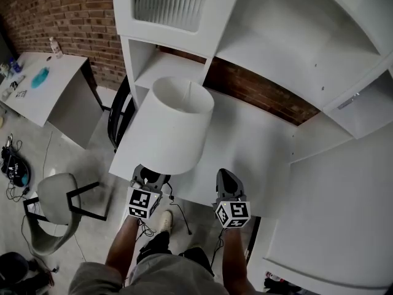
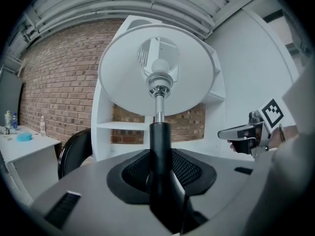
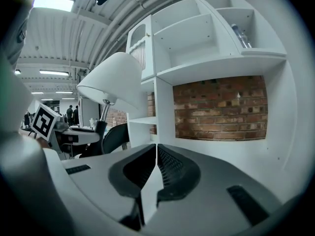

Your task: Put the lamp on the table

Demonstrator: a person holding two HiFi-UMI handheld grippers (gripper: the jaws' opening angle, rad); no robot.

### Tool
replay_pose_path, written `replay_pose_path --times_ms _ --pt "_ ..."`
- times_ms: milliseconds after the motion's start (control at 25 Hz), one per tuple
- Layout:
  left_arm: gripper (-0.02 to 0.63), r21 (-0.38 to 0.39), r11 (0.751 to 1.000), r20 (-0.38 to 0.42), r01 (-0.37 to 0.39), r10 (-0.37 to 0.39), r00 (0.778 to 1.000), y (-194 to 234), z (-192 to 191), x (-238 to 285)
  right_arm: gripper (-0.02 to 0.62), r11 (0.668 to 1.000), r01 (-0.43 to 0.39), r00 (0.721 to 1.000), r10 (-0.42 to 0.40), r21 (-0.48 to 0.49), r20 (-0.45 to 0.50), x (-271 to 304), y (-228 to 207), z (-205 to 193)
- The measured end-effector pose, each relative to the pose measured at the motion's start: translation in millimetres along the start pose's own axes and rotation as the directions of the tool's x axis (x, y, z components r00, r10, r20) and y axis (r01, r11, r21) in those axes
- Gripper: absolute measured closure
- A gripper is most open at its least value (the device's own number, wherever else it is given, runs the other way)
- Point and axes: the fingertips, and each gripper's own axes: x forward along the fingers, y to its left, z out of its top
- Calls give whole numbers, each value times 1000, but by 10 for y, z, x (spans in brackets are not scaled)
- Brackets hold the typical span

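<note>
Over table [image 1: 252,143] edge, left claw [image 2: 158,149] clamps lamp [image 2: 157,70] by stem.

A brick wall [image 1: 67,17] behind white shelving [image 1: 276,35]; grey floor [image 1: 67,161], perhaps concrete.

Tabletop [image 1: 249,155] open right of the lamp [image 1: 175,125]; shelving [image 1: 270,35] (white) blocks beyond.

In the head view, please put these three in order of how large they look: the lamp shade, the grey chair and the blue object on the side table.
1. lamp shade: largest, but also nearest the camera.
2. grey chair.
3. blue object: smallest, but farthest, so true size is unsure.
</note>
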Motion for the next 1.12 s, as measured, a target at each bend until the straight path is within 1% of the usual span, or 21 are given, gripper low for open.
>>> replay_pose_path --times_ms 200,320,440,720,960,1120 --pt "469 -11 999 -24 36 -36 999 125 -208 235 568 1000 16 999 -16 0 -39 202 -8 -183" --pt "469 -18 999 -31 38 -39 999 208 -330 372 568 1000 19 998 -19 6 -63 330 -28 -311" --pt "469 -36 998 -46 47 -49 998 247 -536 517 568 1000 9 997 -8 10 -83 448 -35 -440" --pt "469 -24 999 -73 34 -36 997 366 -873 823 568 1000 -5 993 7 20 -115 685 -88 -743" --pt "469 -51 998 -73 31 -35 997 438 -1071 931 568 998 0 992 8 62 -126 848 -104 -984" --pt "469 -63 998 -74 21 -25 997 451 -1201 951 568 998 -18 990 26 61 -137 899 -84 -1098"
